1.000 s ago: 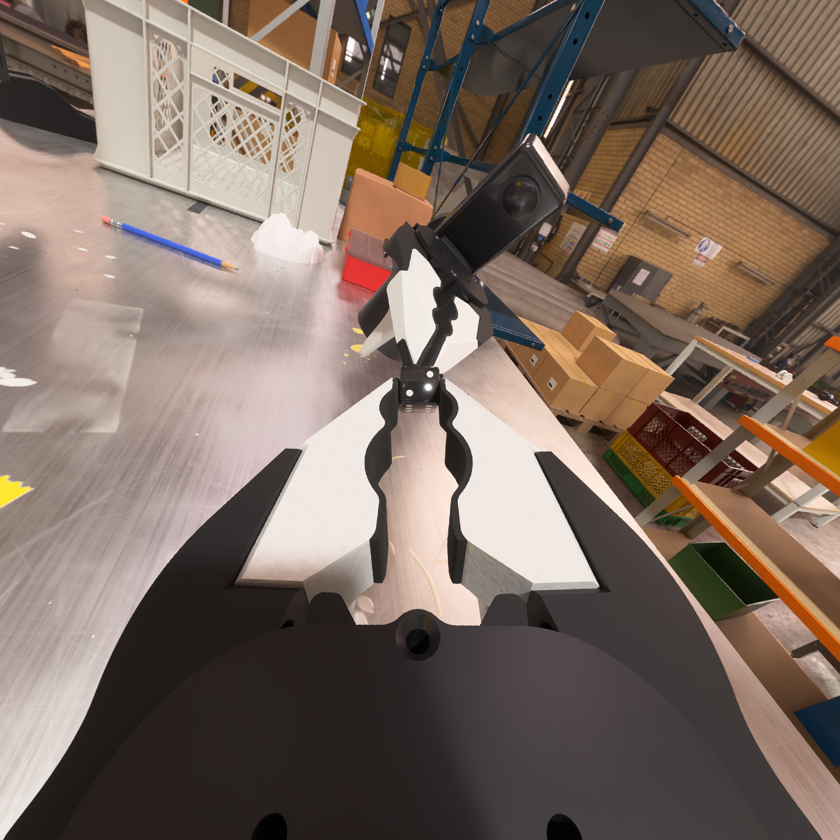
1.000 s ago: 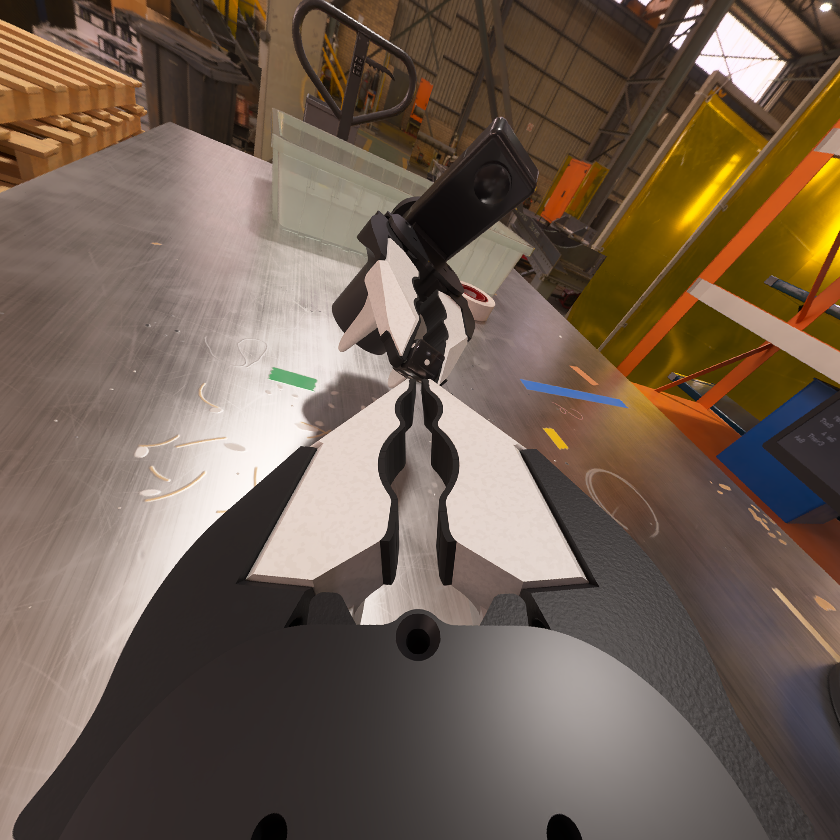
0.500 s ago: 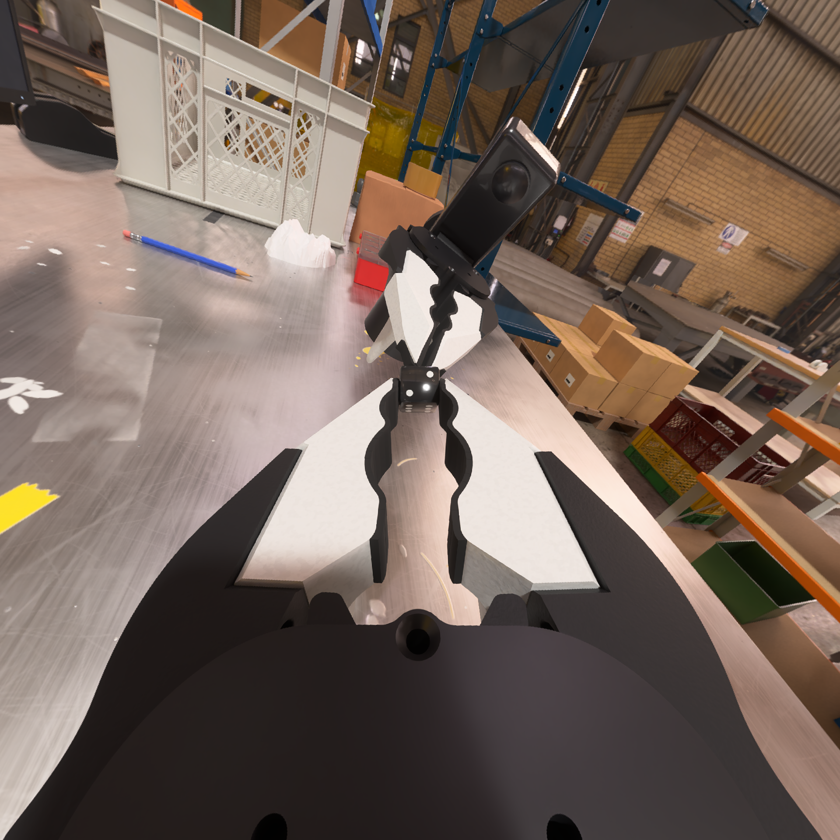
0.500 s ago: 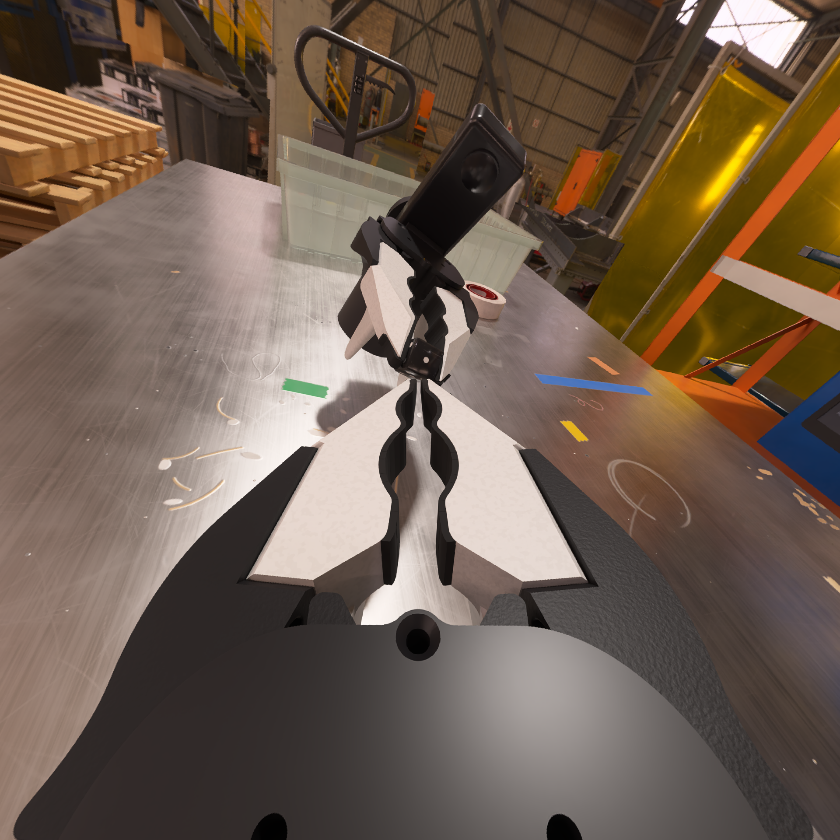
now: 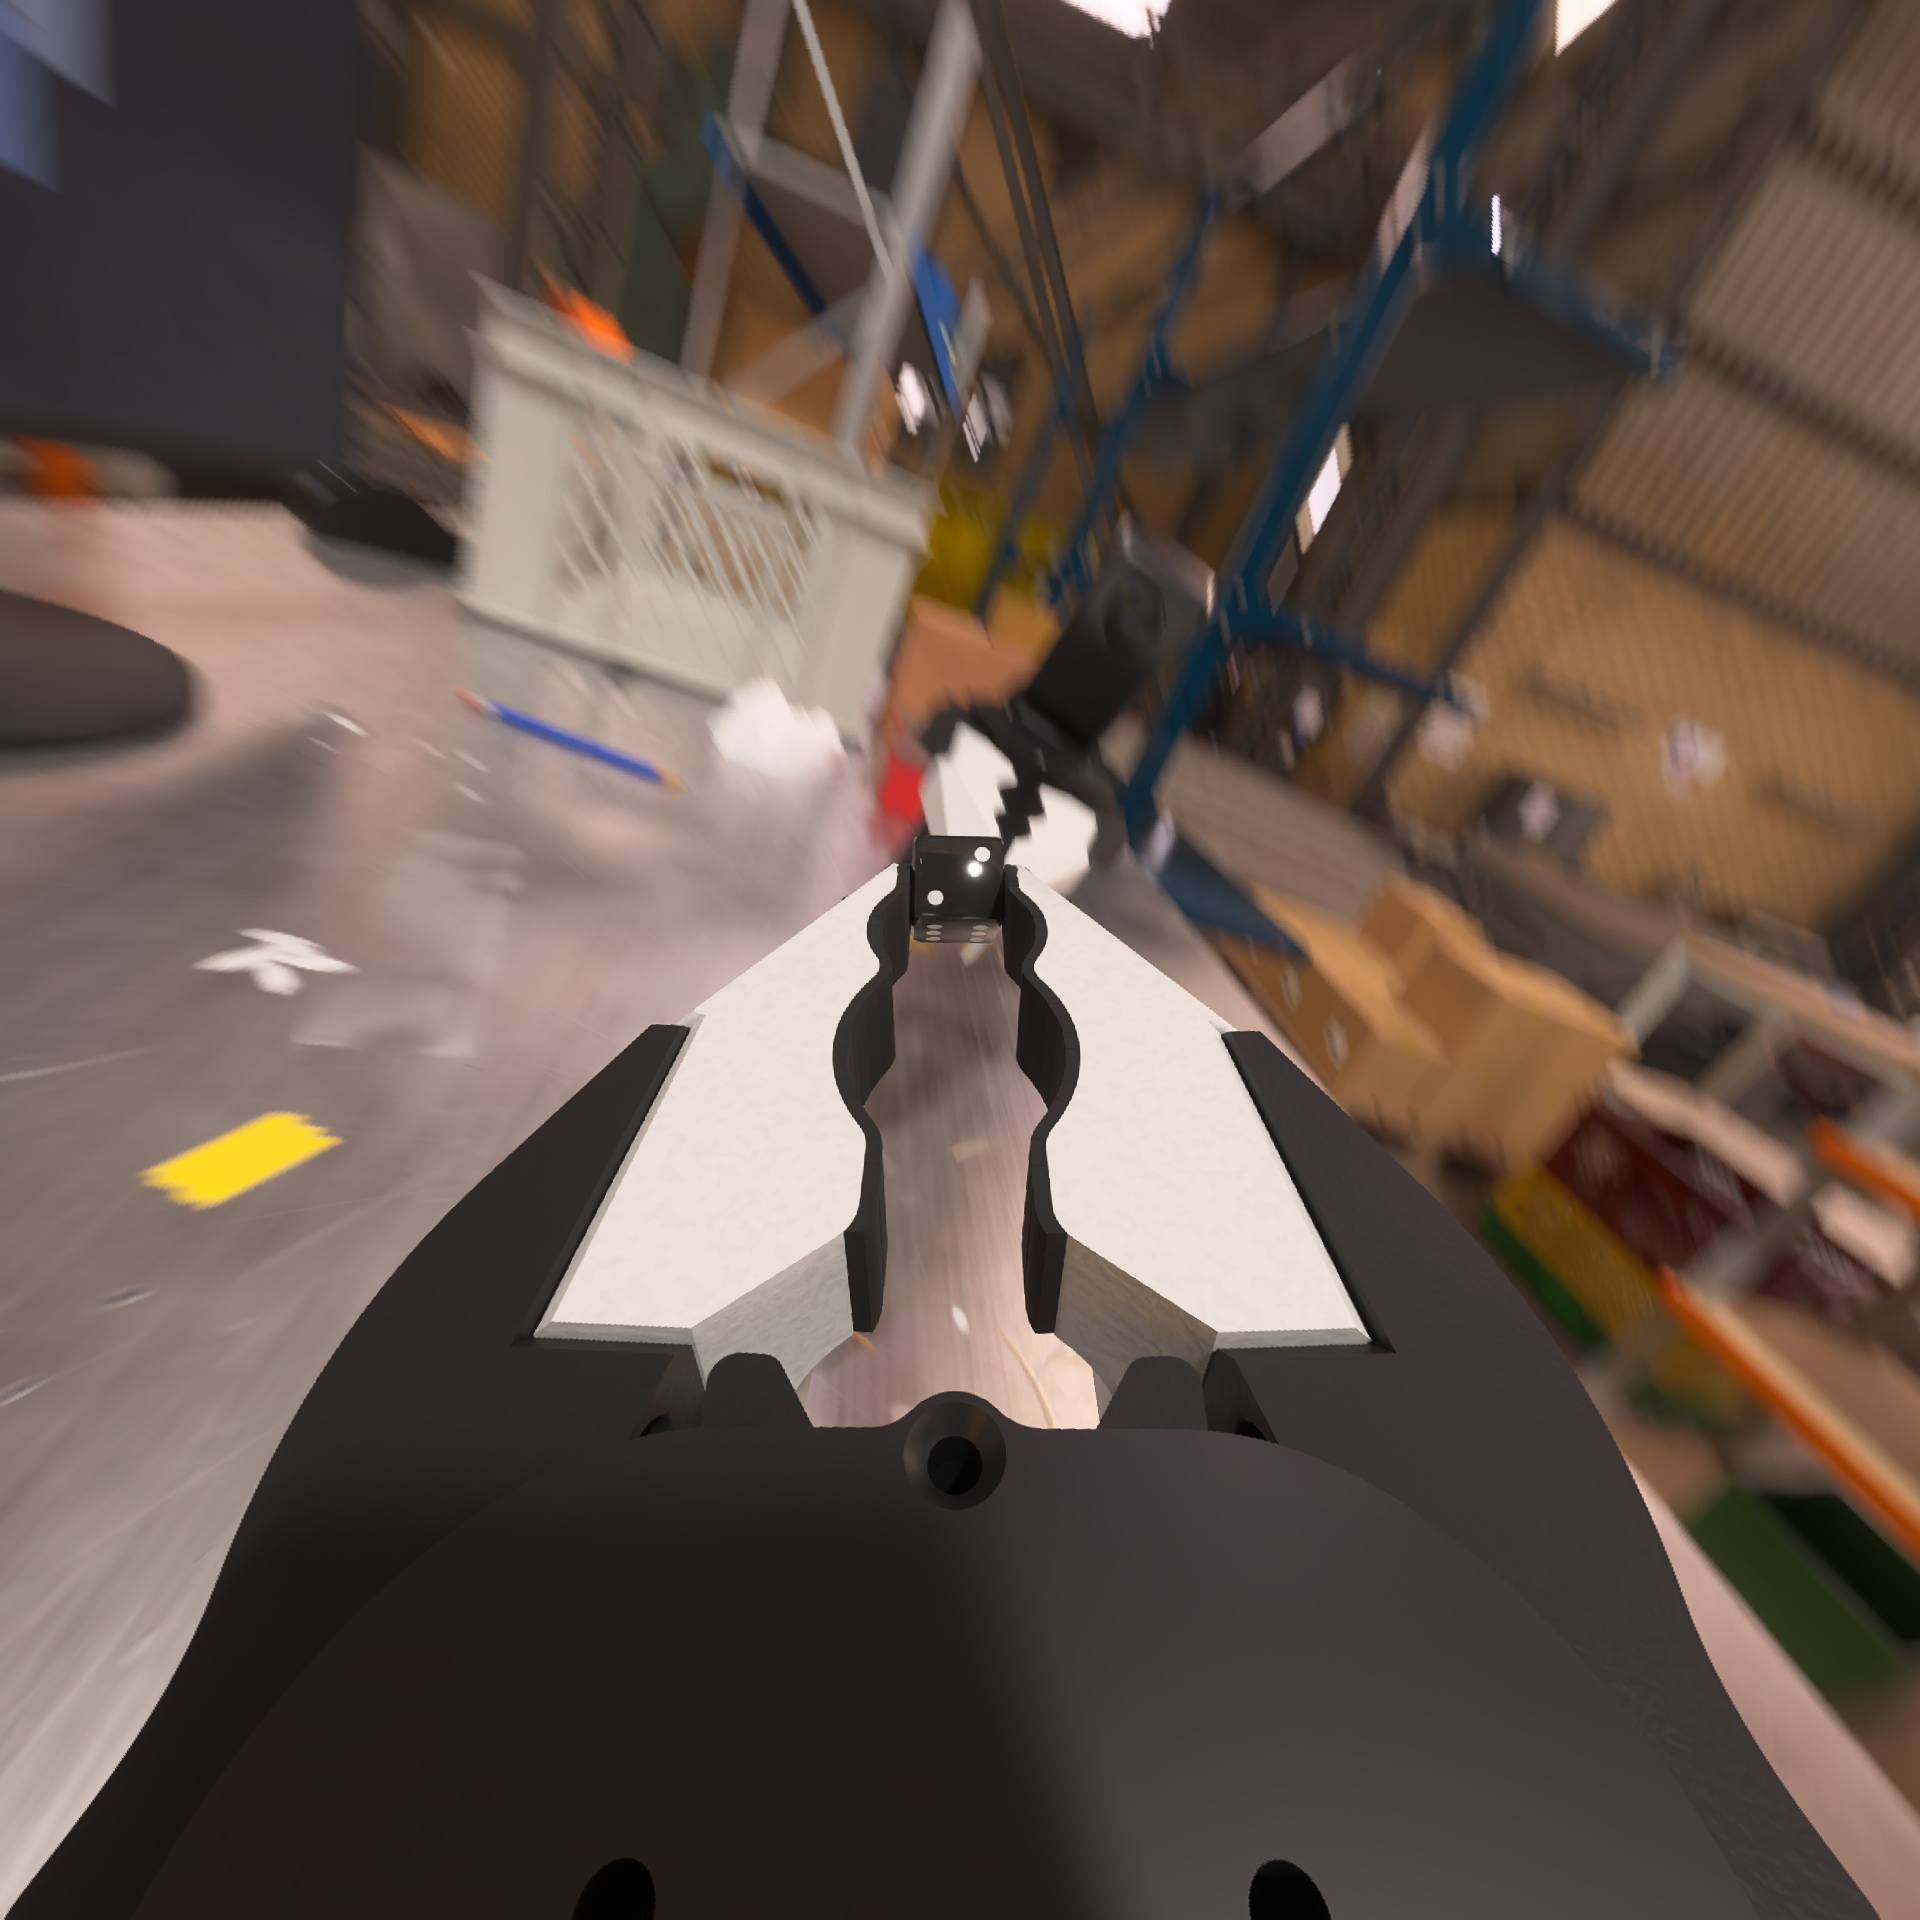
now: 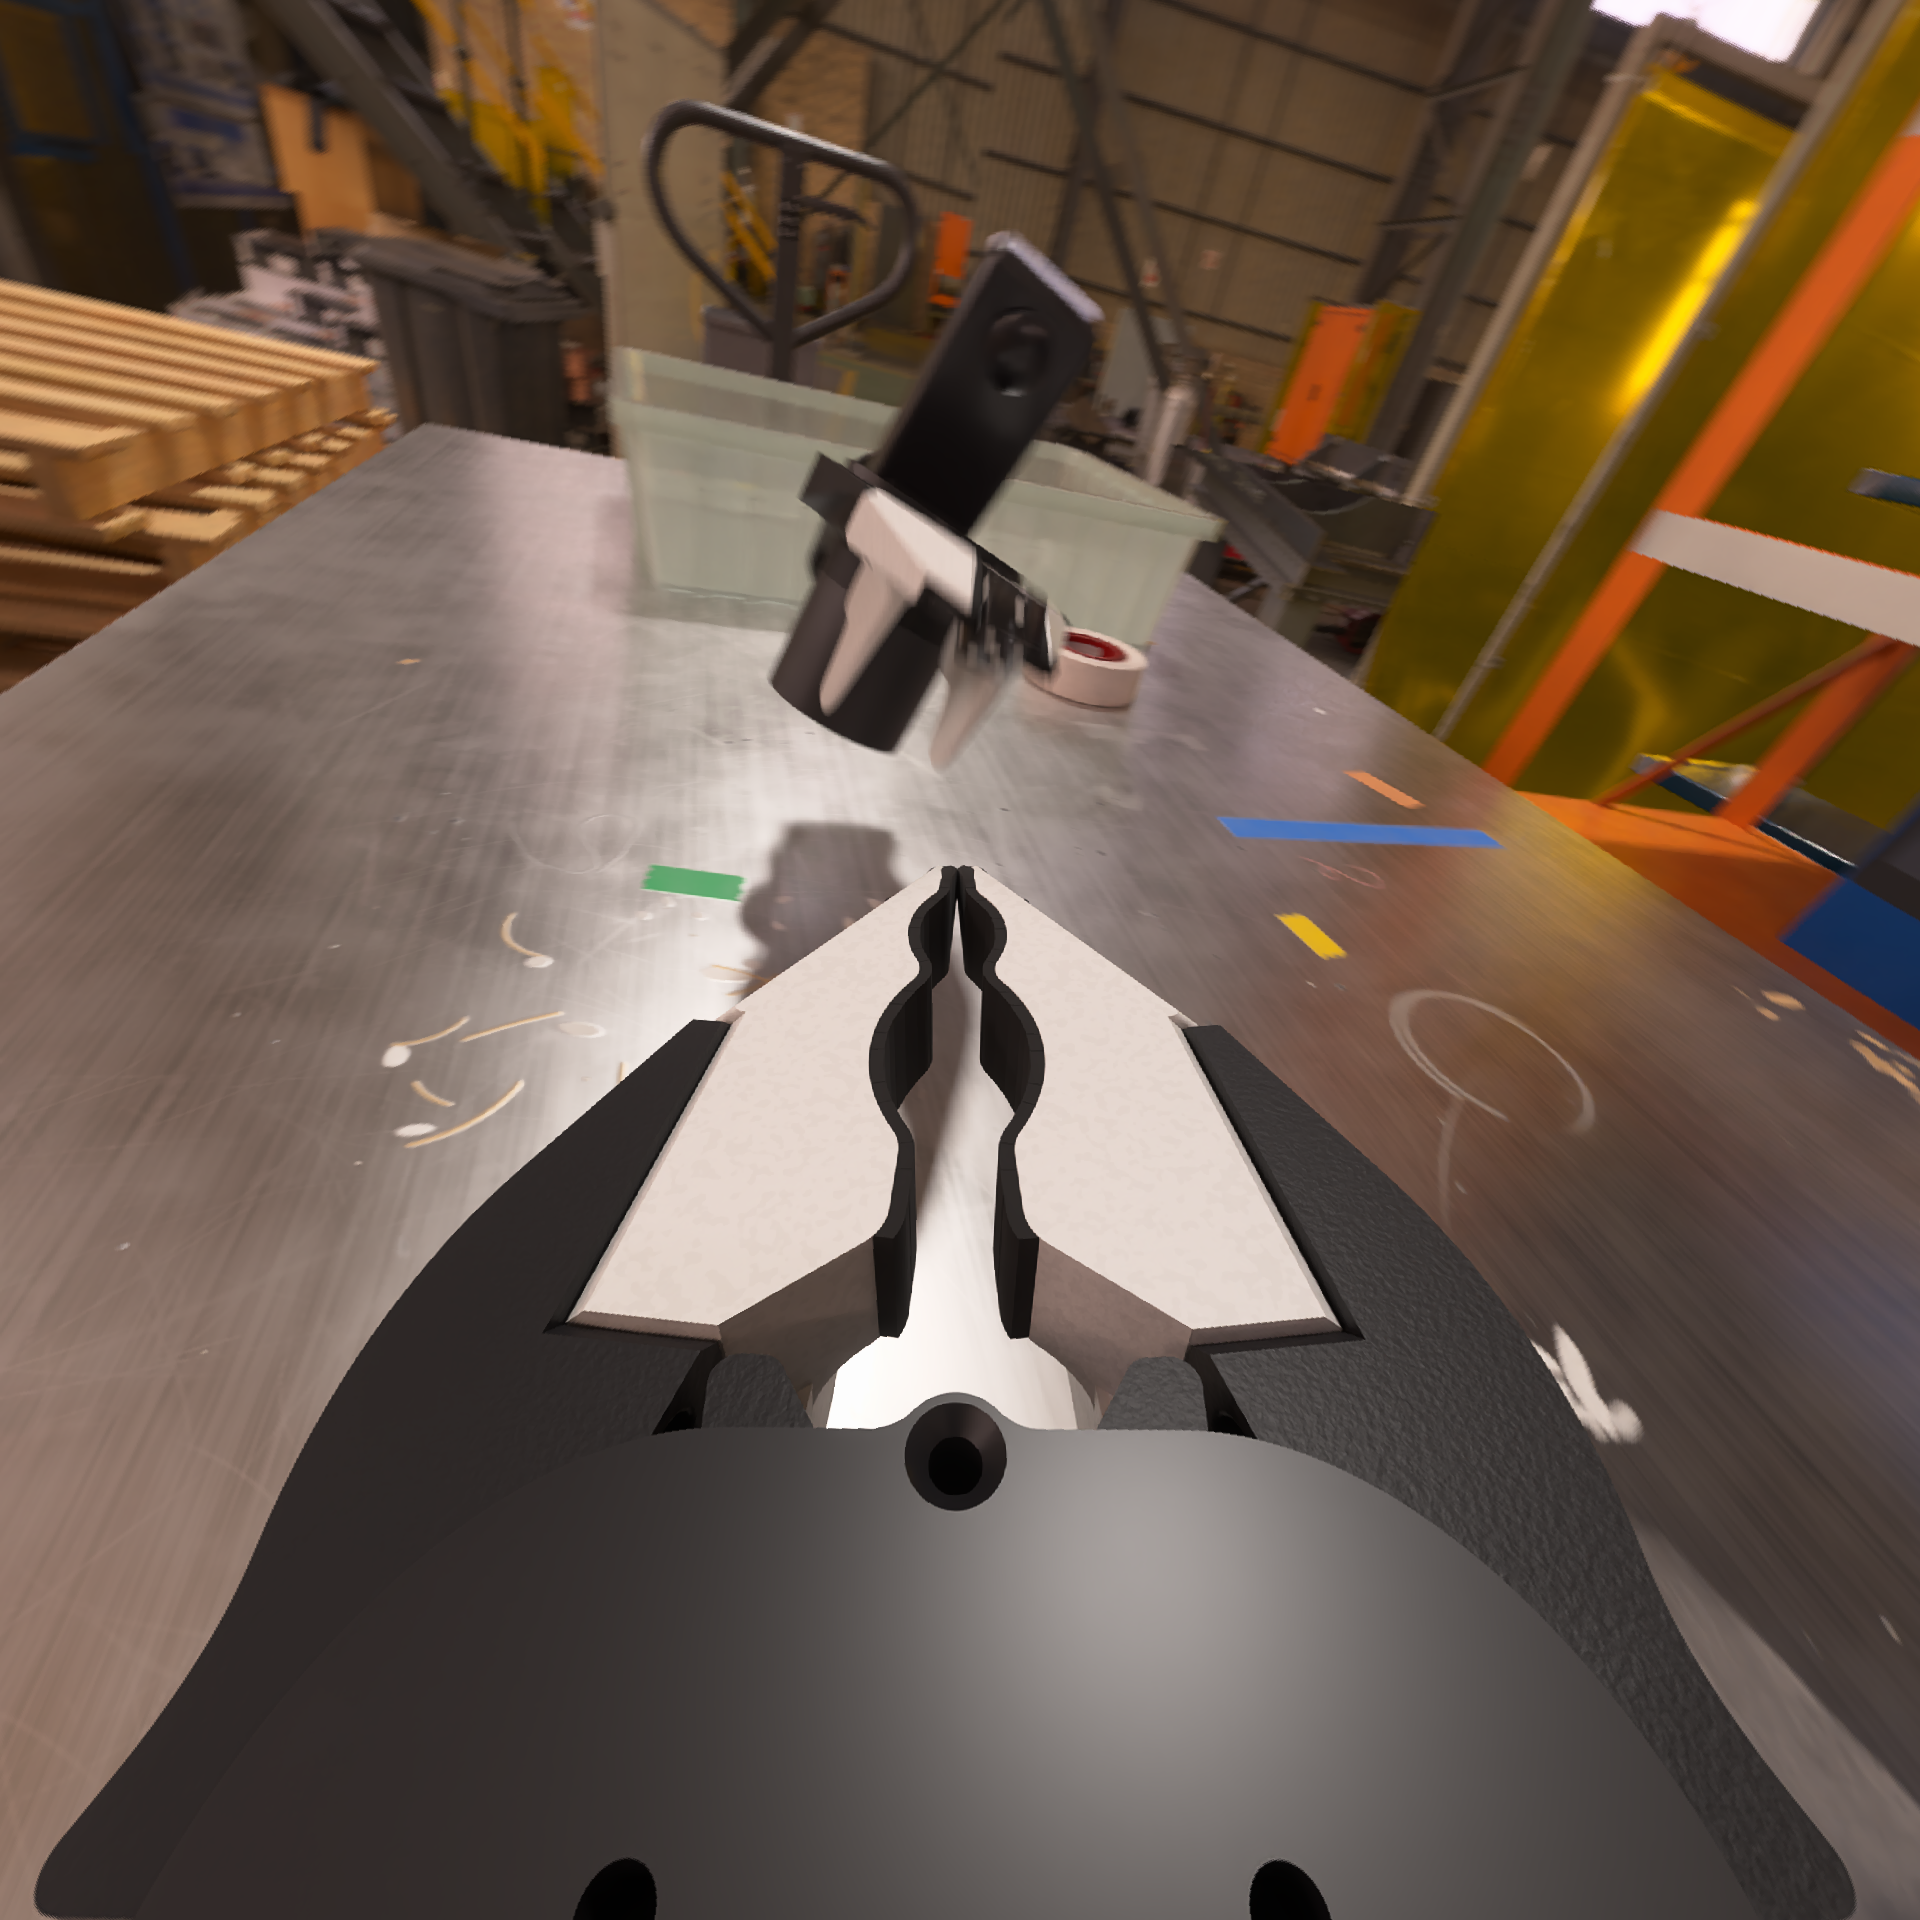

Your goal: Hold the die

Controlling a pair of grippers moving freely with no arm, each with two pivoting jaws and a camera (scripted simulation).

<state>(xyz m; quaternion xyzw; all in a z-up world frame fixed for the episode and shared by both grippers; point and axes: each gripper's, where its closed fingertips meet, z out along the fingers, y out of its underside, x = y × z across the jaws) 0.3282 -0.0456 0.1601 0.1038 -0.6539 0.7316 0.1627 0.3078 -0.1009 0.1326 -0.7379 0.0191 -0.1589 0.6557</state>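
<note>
Left gripper closed on the black die, white pips showing, pinched right at the fingertips and held above the metal table. Yellow tape strip lies on the table, nearer than the die and off to its left. Just beyond the die, slightly right, the right gripper shows blurred, apart from the die. Farther back left of the die: blue pencil, crumpled white paper, then white lattice crate. Right wrist view: right gripper tips pressed together, nothing between them. Past them, a green tape patch, a white tape roll, a clear bin behind.
</note>
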